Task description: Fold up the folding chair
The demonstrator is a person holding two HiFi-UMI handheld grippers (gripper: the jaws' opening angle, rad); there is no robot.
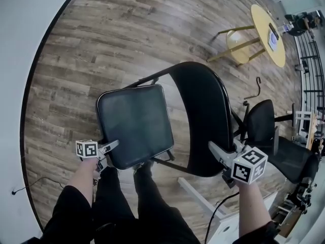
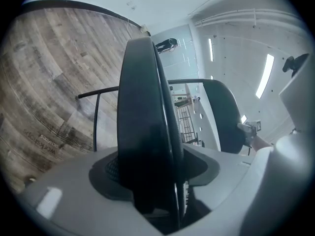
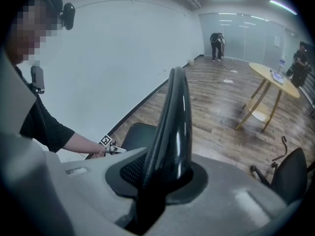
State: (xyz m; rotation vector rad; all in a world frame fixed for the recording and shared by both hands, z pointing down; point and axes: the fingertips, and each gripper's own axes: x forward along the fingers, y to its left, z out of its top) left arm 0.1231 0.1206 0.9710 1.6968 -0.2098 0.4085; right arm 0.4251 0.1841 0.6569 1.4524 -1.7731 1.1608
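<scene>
Two grippers are engaged on the folding chair point(image 1: 203, 95), which stands opened out on the wood floor point(image 1: 101, 44) directly ahead of your legs point(image 1: 132, 207). A pale wall point(image 1: 20, 60) borders the floor along the far left.

Working rightward, your left gripper point(image 1: 112, 146) is at the near left corner of the black seat point(image 1: 134, 121). Its own view shows the seat edge-on, filling the gap, with the pads pressed on either face, so you have the seat clamped. In the head view the seat lies broad side up, and a strip of floor shows between it and the backrest point(image 1: 200, 136).

The backrest, a curved glossy black panel, stands to the right of the seat. Your right gripper point(image 1: 217, 151) is at its near edge. The right gripper view shows the panel edge-on between the jaws, which are closed tight on it. That same view shows your left hand point(image 3: 101, 151) and its marker cube point(image 3: 105, 140) at the seat beyond.

Further right, a black office chair point(image 1: 261, 123) stands just beside the folding chair, apart from both grippers. At upper right, well clear of the work, is a round yellow table point(image 1: 264, 19) with a small object point(image 1: 273, 37) on its top.
</scene>
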